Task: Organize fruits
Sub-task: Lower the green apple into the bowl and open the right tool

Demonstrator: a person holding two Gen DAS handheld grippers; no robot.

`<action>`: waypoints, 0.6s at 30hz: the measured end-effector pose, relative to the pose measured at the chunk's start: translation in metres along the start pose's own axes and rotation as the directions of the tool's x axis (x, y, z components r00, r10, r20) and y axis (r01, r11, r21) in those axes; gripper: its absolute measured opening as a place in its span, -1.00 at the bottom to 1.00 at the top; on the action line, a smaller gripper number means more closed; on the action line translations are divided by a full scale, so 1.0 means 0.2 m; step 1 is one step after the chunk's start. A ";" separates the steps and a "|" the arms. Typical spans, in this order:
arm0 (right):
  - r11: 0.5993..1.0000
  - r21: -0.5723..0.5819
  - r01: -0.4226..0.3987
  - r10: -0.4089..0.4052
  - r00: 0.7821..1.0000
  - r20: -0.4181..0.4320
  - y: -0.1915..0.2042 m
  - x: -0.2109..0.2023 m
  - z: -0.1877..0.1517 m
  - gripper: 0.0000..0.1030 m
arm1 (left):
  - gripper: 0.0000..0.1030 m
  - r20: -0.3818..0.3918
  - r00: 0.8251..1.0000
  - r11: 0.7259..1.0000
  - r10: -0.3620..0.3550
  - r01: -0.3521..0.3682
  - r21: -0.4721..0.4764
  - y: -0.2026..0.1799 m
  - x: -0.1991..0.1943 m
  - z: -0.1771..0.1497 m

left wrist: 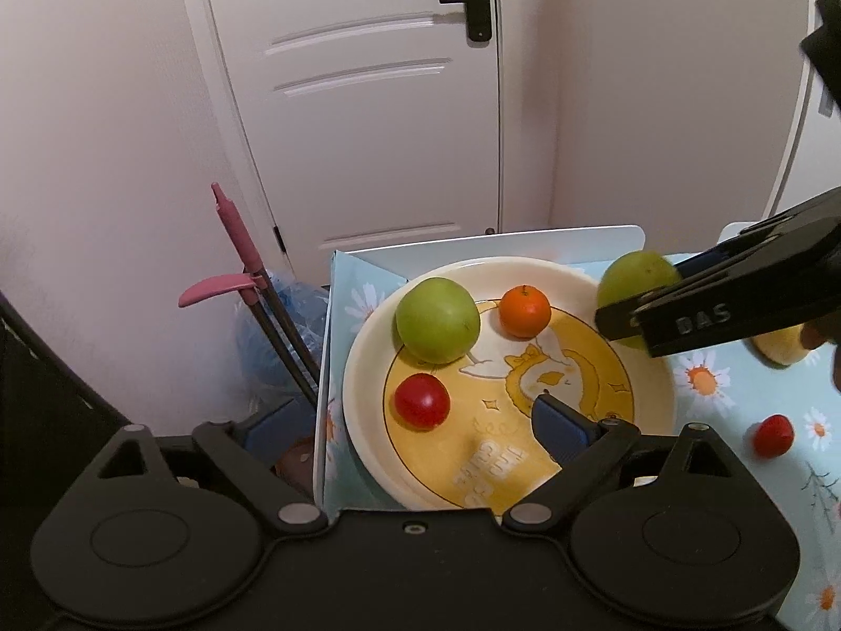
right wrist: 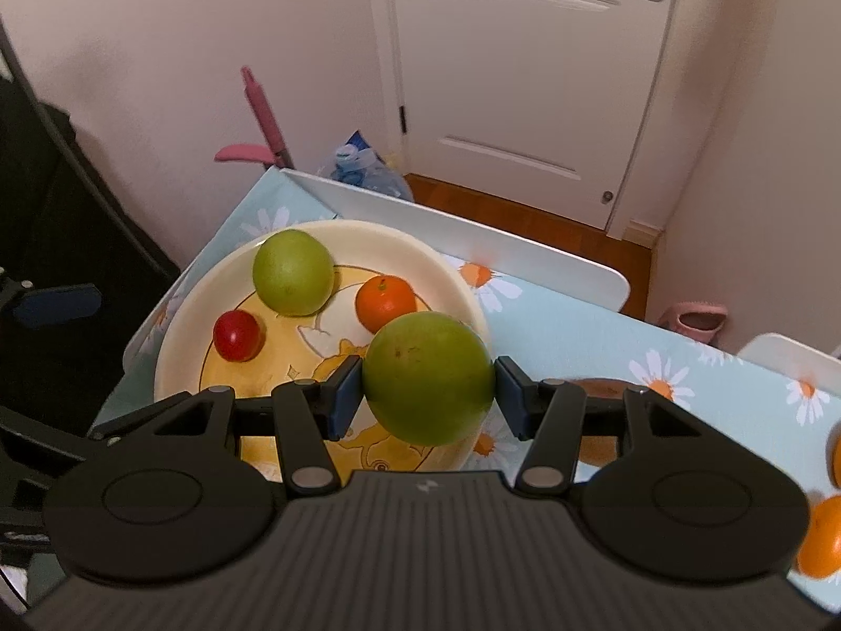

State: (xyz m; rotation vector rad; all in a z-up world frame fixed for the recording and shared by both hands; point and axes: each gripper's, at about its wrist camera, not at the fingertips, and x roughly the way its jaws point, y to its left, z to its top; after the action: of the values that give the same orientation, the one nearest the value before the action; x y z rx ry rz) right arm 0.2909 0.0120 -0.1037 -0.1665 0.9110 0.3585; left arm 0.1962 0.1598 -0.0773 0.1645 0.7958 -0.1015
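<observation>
Above plate (right wrist: 462, 284), apple (right wrist: 428, 378) between claw (right wrist: 428, 394) pads.

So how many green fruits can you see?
2. One green fruit sits on the plate, at its far left. The other green fruit is held in the right gripper above the plate's near right edge. More could be hidden behind the grippers.
</observation>
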 end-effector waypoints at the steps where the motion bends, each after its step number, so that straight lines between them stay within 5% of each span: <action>1: 1.000 -0.018 0.008 -0.008 1.000 0.000 0.01 0.02 0.00 0.34 | 0.90 0.001 1.000 1.000 -0.005 0.005 -0.011 0.00 0.00 0.00; 18: 0.995 -0.088 -0.036 0.039 0.999 0.030 0.07 0.12 -0.02 0.38 | 0.92 0.010 0.998 0.996 0.063 -0.062 -0.063 -0.01 -0.06 -0.09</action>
State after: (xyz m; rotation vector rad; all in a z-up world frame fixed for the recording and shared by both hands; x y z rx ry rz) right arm 0.2960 0.0302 -0.1258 -0.2238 0.8685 0.4355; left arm 0.1761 0.1620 -0.0813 0.1292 0.7802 -0.0185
